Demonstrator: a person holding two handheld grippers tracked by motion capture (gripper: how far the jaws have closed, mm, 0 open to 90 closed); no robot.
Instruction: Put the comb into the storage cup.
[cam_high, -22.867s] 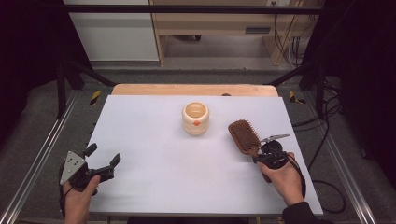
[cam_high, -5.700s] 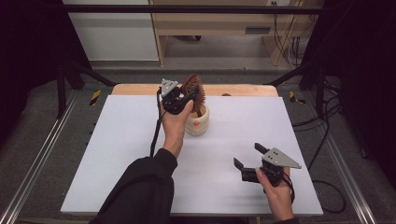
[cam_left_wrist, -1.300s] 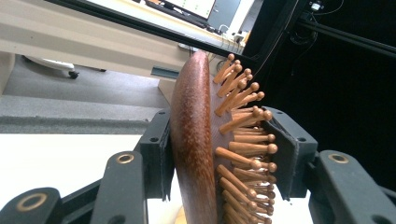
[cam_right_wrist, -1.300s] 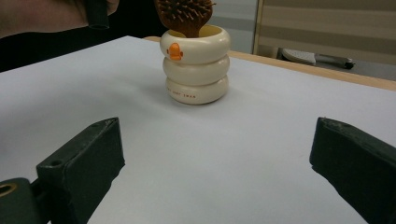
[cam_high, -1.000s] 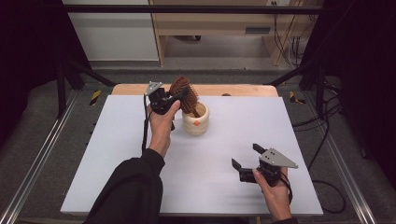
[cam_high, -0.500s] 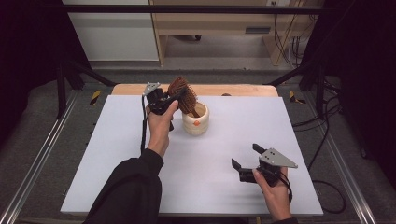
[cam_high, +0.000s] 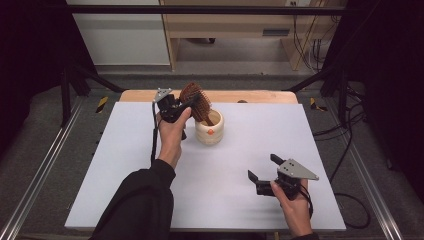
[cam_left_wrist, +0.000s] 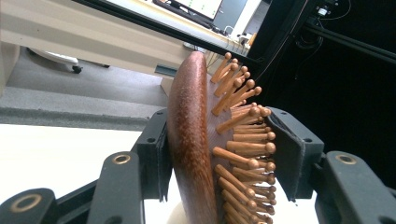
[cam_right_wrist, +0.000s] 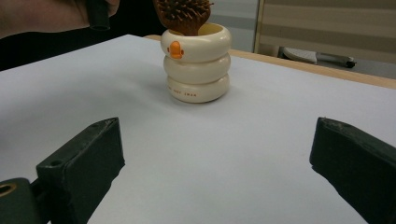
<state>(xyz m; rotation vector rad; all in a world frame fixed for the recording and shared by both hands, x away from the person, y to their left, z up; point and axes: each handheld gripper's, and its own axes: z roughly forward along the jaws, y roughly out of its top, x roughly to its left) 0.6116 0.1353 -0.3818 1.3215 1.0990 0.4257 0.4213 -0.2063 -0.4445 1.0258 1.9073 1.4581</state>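
- Our left gripper (cam_left_wrist: 219, 154) has its jaws around the head of the wooden hairbrush (cam_left_wrist: 196, 140): one pad lies against the smooth back, while the other stands just off the bristle tips, so we judge the hold is being let go. These jaws have just been opening, with the brush between them.
- Below those jaws, the brush's handle is already down inside the cream ringed cup (cam_high: 209, 129), the head leaning out over the rim.
- Our right gripper (cam_high: 265, 172) rests on the white table (cam_high: 125, 170) with jaws wide apart and nothing between them; the cup stands well ahead of them.
- Placing looks done; what remains is freeing the brush and drawing the left hand (cam_high: 170, 135) away.
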